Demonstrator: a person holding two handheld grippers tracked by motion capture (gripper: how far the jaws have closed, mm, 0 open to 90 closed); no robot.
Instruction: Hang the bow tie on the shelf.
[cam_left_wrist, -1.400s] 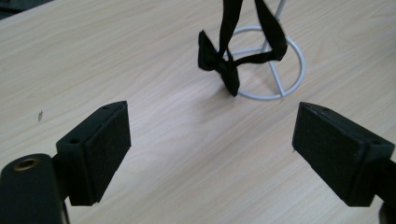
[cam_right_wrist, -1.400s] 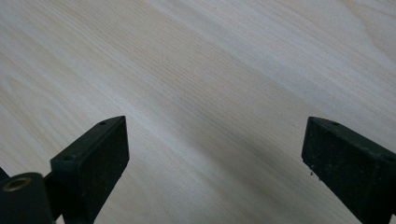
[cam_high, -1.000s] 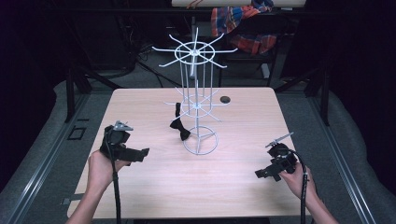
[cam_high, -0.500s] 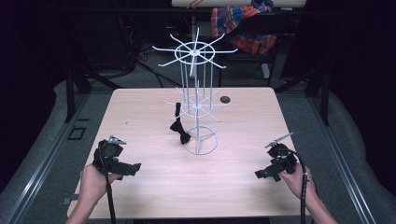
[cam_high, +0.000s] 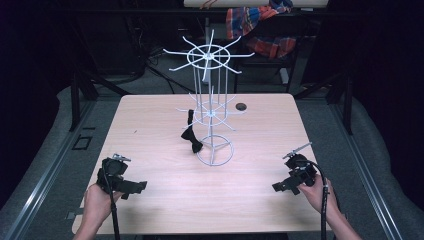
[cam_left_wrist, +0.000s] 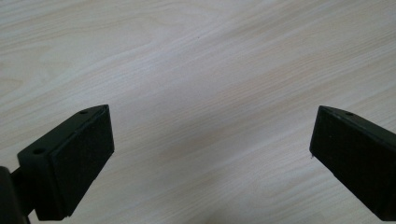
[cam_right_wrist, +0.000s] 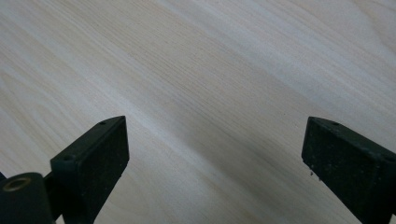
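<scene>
Bow tie (cam_high: 191, 138) hangs at centre of the high view, black, off a lower hook of the white wire rack (cam_high: 210, 107). Its strap runs up to the hook; the knot and wings dangle low, just above the table (cam_high: 150, 125), beside the left edge of the rack's round base ring. Long axis: close to vertical, tilted slightly so the bottom swings right toward the ring.

Your left gripper (cam_high: 134, 186) sits at lower left of the frame, near the front table edge, jaws spread wide and empty, pointing right. From it the bow tie lies up and to the right. In the left gripper view the jaws stand far apart over bare wood, nothing between them.

Your right gripper (cam_high: 281, 187) sits at lower right, jaws likewise parted and empty, pointing left. From it the tie lies up and to the left, with the base ring partly in the way.

Judgement: the left hand looks the better placed, being on the tie's open side, with no wire between.

A small dark round thing (cam_high: 241, 106) lies on the table behind the rack, well apart.
</scene>
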